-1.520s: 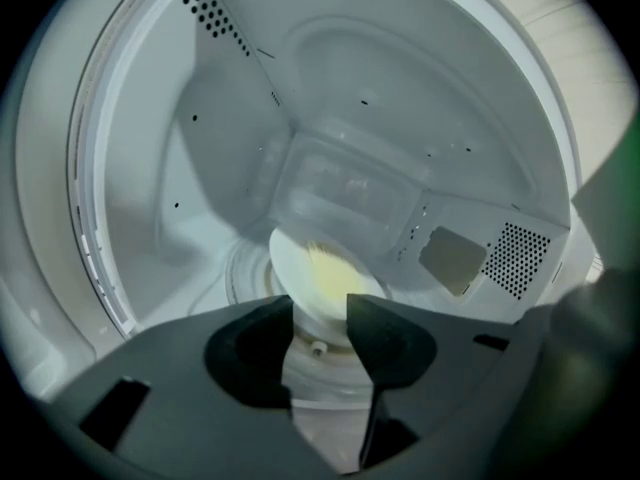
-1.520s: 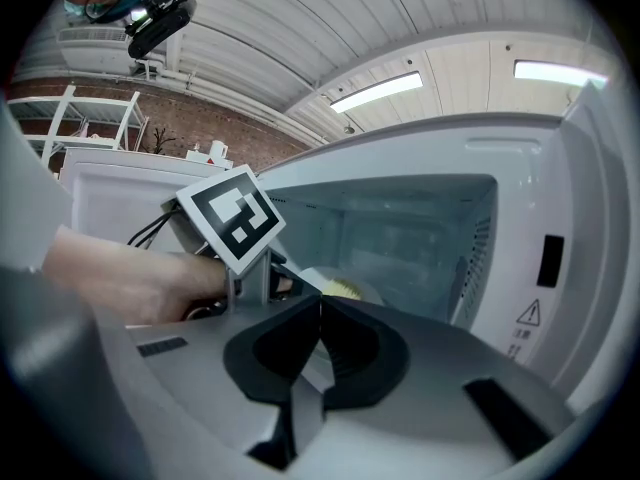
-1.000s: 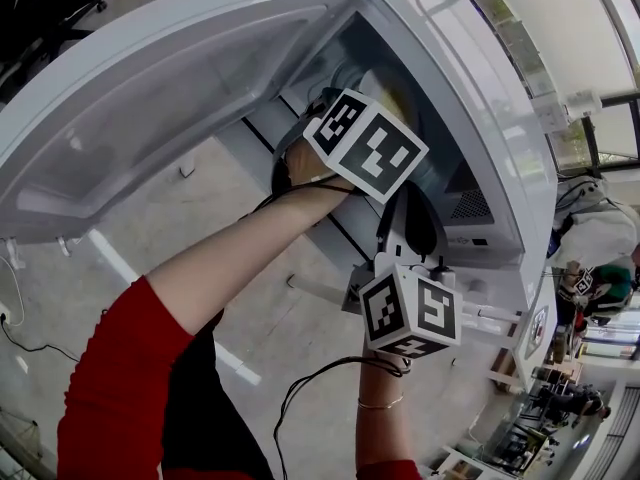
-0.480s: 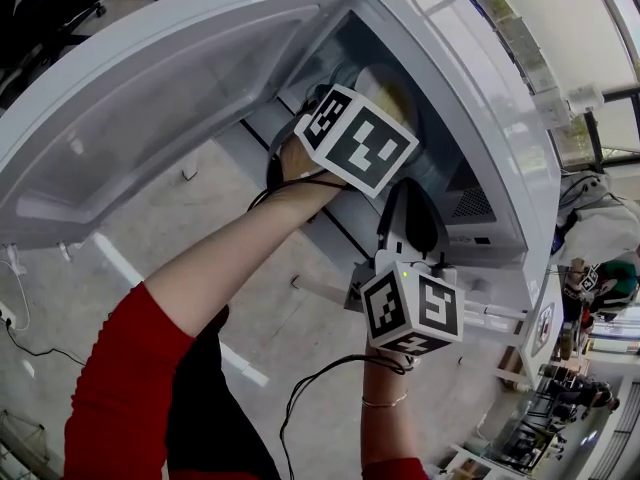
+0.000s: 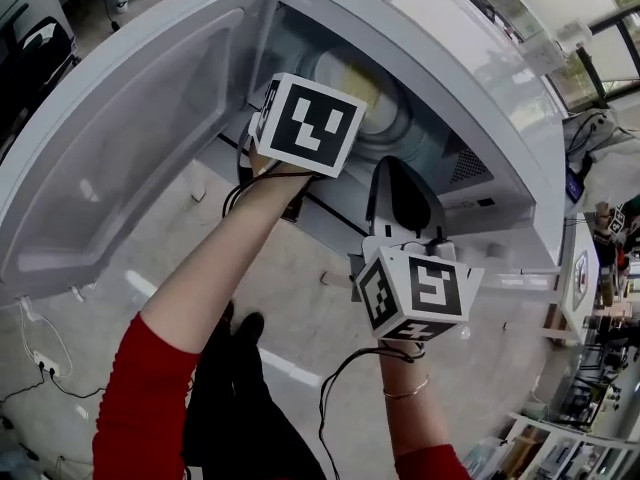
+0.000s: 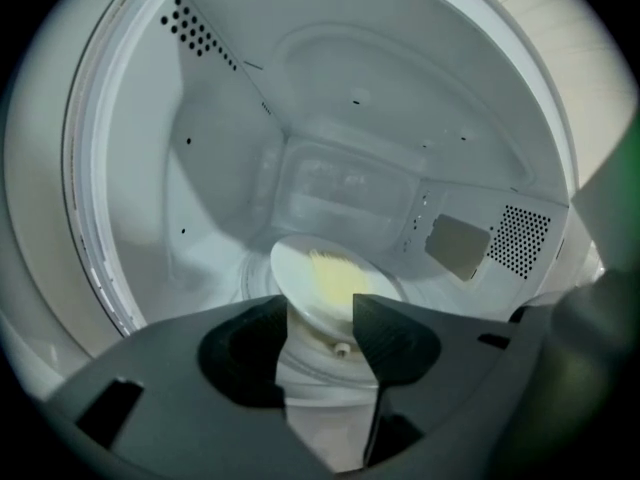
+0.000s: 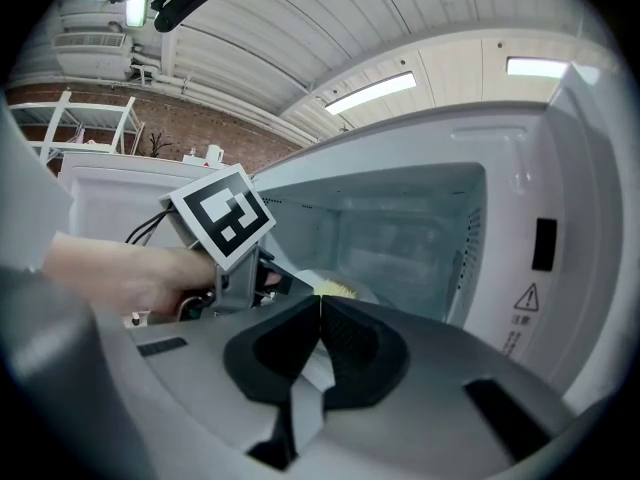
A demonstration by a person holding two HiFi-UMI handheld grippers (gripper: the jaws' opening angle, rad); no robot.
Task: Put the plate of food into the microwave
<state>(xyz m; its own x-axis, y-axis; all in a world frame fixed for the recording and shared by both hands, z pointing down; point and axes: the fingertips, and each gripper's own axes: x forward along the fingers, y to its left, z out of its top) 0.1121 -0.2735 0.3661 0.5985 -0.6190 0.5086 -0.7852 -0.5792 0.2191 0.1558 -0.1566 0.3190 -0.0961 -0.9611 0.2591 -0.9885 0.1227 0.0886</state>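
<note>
The white microwave [image 5: 480, 88] stands with its door [image 5: 130, 138] swung wide to the left. Inside, a white plate [image 6: 325, 278] with yellow food [image 5: 352, 80] lies on the turntable. My left gripper [image 6: 322, 313] reaches into the cavity mouth, its marker cube [image 5: 308, 123] hiding the jaws in the head view. Its jaws stand apart, with the plate's near rim in the gap between the tips; no pad visibly presses on it. My right gripper [image 7: 318, 306] hangs outside, below the opening, its jaws touching with nothing between them. It looks at the left gripper's cube [image 7: 222, 213] and the plate [image 7: 338, 288].
The cavity's side wall has a perforated vent [image 6: 520, 240]. The control panel side carries a warning label [image 7: 525, 298]. Below lies a pale floor with cables [image 5: 40, 363]. Shelves and clutter [image 5: 600, 268] fill the right edge.
The head camera has shifted, so more of the cavity and plate shows. The left gripper's cube sits further left in the view. The right gripper has kept still, jaws shut.
</note>
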